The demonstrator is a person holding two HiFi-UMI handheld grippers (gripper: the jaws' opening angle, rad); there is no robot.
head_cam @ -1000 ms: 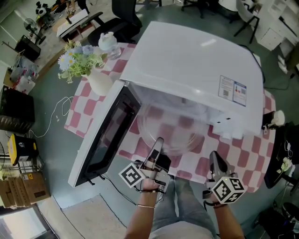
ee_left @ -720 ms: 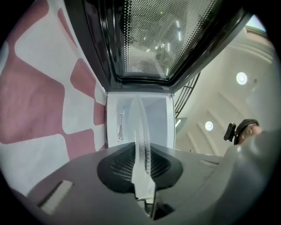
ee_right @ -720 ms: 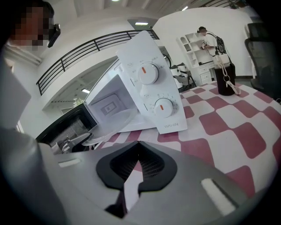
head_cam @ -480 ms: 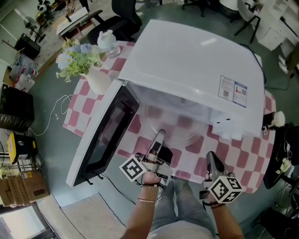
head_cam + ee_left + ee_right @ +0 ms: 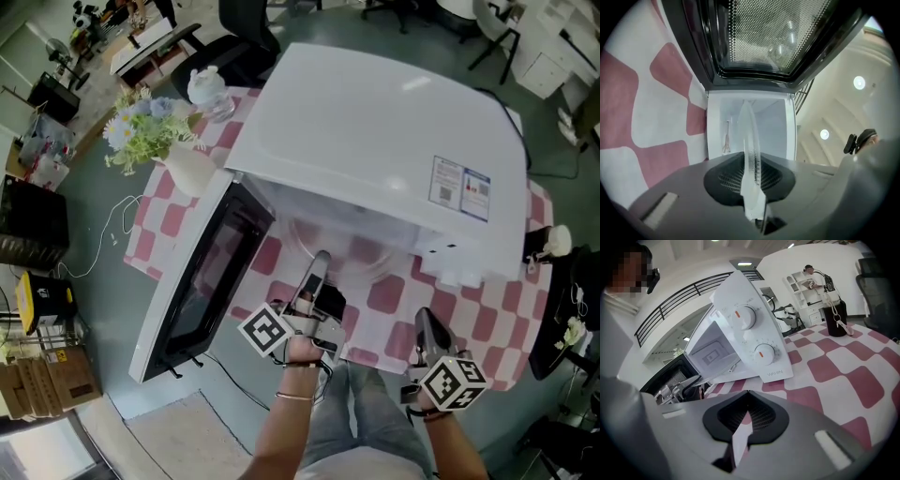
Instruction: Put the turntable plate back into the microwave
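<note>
The microwave (image 5: 375,122) is white all over, with a small label (image 5: 461,187) printed in blue and orange-red on its top. Its open door (image 5: 202,281) is framed in black, and the window is a fine dotted mesh. The knobs (image 5: 761,354) are white with an orange mark. The turntable plate (image 5: 751,150) is clear glass. The desk's cloth (image 5: 469,314) is checked pink and white. The left tool (image 5: 319,262) and right tool (image 5: 425,319) are grey with black ribbed pads, each bearing a cube of black-and-white square markers. At the desk's far left corner, white, blue and yellow flowers (image 5: 141,131) with green leaves stand in a white vase (image 5: 192,164).
</note>
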